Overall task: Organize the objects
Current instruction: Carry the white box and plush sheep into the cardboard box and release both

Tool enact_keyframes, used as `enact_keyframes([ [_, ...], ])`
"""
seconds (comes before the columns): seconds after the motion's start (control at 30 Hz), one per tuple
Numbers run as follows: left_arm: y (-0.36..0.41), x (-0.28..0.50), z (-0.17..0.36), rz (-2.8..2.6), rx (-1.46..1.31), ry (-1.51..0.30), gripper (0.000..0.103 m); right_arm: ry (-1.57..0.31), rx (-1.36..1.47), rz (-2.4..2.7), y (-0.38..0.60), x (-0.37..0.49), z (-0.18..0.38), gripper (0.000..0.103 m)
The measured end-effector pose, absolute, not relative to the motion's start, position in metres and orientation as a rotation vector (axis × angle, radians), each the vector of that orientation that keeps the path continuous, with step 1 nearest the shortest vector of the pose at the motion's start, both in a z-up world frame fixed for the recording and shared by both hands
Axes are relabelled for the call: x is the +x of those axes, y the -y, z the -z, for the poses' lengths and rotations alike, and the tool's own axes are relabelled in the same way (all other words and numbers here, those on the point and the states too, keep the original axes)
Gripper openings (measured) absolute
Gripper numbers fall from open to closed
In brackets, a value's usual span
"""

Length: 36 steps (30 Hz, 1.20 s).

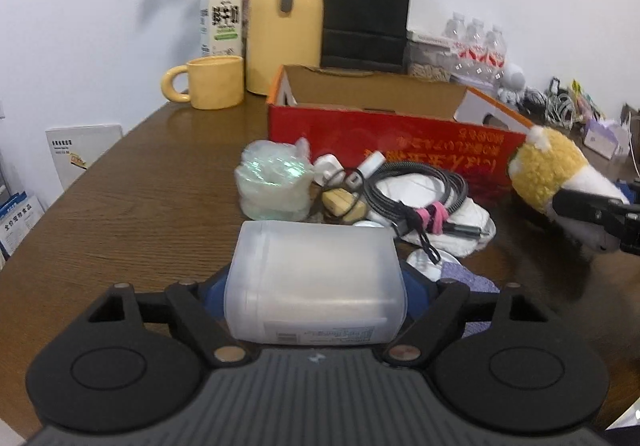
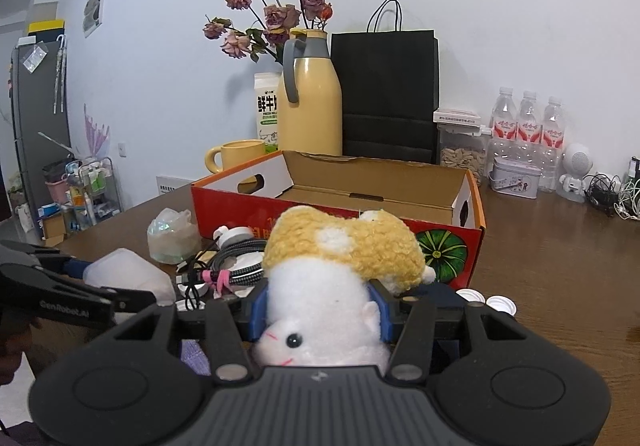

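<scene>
Currently, left gripper (image 1: pixel 316 288) is clamped on translucent plastic jar (image 1: pixel 314 282), frosted, lying sideways w/ barcode label, above wooden table (image 1: pixel 140 197). Right gripper (image 2: pixel 318 312) is clenched on plush hamster (image 2: pixel 340 266), yellow back, white belly, pink nose; held near open red box (image 2: pixel 372 185).

Left gripper (image 1: pixel 314 288): level, low over the counter (image 1: pixel 152 185), blue pads closed on a translucent plastic container (image 1: pixel 314 282) held lengthwise between them. Right gripper (image 2: pixel 320 310): to the left one's right, raised off the counter, blue pads pressed into a plush hamster (image 2: pixel 332 286), its face toward the camera.
</scene>
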<state>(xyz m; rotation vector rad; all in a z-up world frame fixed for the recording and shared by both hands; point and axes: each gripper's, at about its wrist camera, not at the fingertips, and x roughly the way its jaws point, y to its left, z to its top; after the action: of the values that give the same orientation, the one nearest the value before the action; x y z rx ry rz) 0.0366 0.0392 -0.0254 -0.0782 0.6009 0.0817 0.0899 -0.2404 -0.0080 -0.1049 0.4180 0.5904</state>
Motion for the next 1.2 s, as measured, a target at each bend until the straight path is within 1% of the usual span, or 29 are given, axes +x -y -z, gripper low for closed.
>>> enact_keyframes([
  [0.2, -0.044, 0.032, -0.01, -0.09, -0.067, -0.456, 0.083, -0.394, -0.12, -0.587, 0.237, 0.093, 0.002, 0.049],
  [0.37, -0.04, 0.062, -0.043, -0.075, -0.042, -0.343, 0.083, -0.353, -0.137, -0.572, 0.225, 0.111, -0.012, 0.049],
  [0.47, -0.034, 0.091, -0.058, -0.054, -0.036, -0.321, 0.083, -0.33, -0.153, -0.548, 0.215, 0.13, -0.024, 0.049],
  [0.6, -0.028, 0.14, -0.068, -0.051, -0.037, -0.346, 0.083, -0.323, -0.185, -0.509, 0.201, 0.163, -0.041, 0.049],
  [0.7, -0.026, 0.18, -0.067, -0.058, -0.047, -0.405, 0.083, -0.356, -0.211, -0.477, 0.189, 0.198, -0.05, 0.049],
  [0.9, -0.027, 0.249, -0.048, -0.077, -0.069, -0.563, 0.083, -0.522, -0.244, -0.45, 0.167, 0.268, -0.041, 0.05],
  [1.0, -0.026, 0.267, -0.036, -0.091, -0.065, -0.621, 0.083, -0.601, -0.244, -0.443, 0.16, 0.292, -0.03, 0.051],
  [1.1, -0.026, 0.273, -0.028, -0.085, -0.065, -0.644, 0.085, -0.655, -0.242, -0.436, 0.157, 0.306, -0.018, 0.056],
  [1.13, -0.025, 0.273, -0.028, -0.086, -0.061, -0.639, 0.093, -0.659, -0.248, -0.432, 0.157, 0.307, -0.016, 0.06],
  [1.17, -0.024, 0.272, -0.028, -0.087, -0.06, -0.629, 0.1, -0.661, -0.253, -0.429, 0.156, 0.307, -0.014, 0.076],
  [1.2, -0.024, 0.271, -0.028, -0.087, -0.062, -0.616, 0.103, -0.66, -0.253, -0.424, 0.157, 0.307, -0.014, 0.086],
])
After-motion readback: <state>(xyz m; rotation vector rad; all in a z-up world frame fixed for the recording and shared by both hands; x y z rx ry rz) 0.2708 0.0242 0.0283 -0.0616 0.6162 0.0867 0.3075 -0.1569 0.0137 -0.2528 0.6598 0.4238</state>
